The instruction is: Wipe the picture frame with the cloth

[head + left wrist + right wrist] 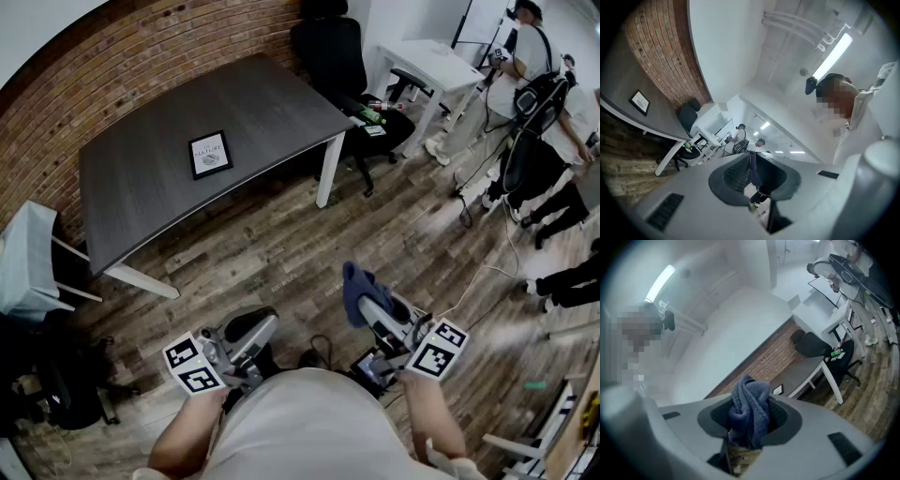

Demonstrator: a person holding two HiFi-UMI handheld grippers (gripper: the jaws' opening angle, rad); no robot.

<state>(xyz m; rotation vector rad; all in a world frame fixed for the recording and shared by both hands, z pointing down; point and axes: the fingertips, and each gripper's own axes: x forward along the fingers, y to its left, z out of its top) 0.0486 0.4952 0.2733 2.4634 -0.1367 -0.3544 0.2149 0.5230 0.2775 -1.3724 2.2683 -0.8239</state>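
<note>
The right gripper [377, 311] pinches the bunched cloth [750, 409]. The left gripper [251, 330] has its jaws slightly apart, empty. If wiped unheld, the frame [210, 154] may slide on the counter [141, 192].

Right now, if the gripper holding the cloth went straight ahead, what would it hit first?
Probably the dark table, near the picture frame; it might instead pass over to the brick wall. Depth is unclear.

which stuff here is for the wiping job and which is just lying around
For the job:
black-framed rectangular picture frame
dark blue fleece cloth, clamped in the right hand-held gripper

Just lying about:
black office chair
white desk
</note>
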